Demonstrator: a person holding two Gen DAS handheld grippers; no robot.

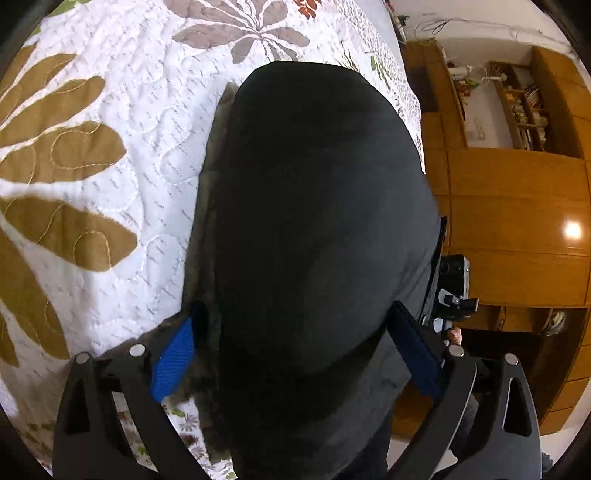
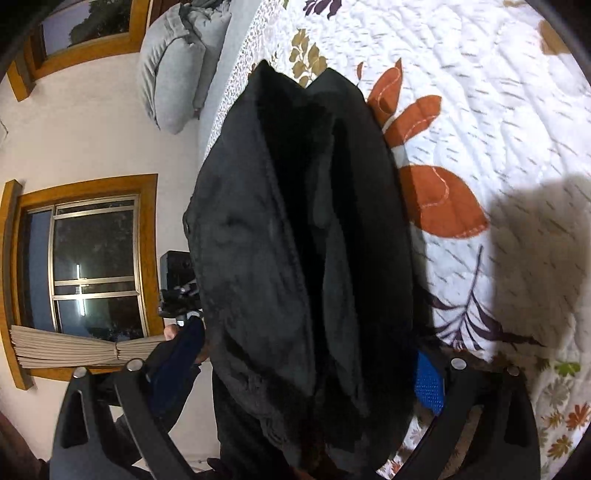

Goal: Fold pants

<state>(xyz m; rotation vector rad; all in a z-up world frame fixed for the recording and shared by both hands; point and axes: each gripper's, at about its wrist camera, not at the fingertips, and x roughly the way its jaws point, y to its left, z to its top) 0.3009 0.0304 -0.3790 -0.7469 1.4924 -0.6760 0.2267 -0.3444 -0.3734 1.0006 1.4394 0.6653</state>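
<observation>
The black pants [image 1: 314, 240] filled the centre of both wrist views and hid most of the space between the fingers. The cloth was dark, soft and matte; its folds were hard to make out. It lay draped over the edge of a quilted white bedspread [image 1: 129, 147] with leaf appliqué. The left gripper [image 1: 295, 350] stood wide, blue ribbed pads flanking the fabric without clearly pressing it. Whether the right gripper [image 2: 306, 373] clamped the bunched cloth could not be told.

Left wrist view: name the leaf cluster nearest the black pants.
The grey leaf cluster at top, meeting the black fabric pants; olive-brown leaves lie apart.
</observation>
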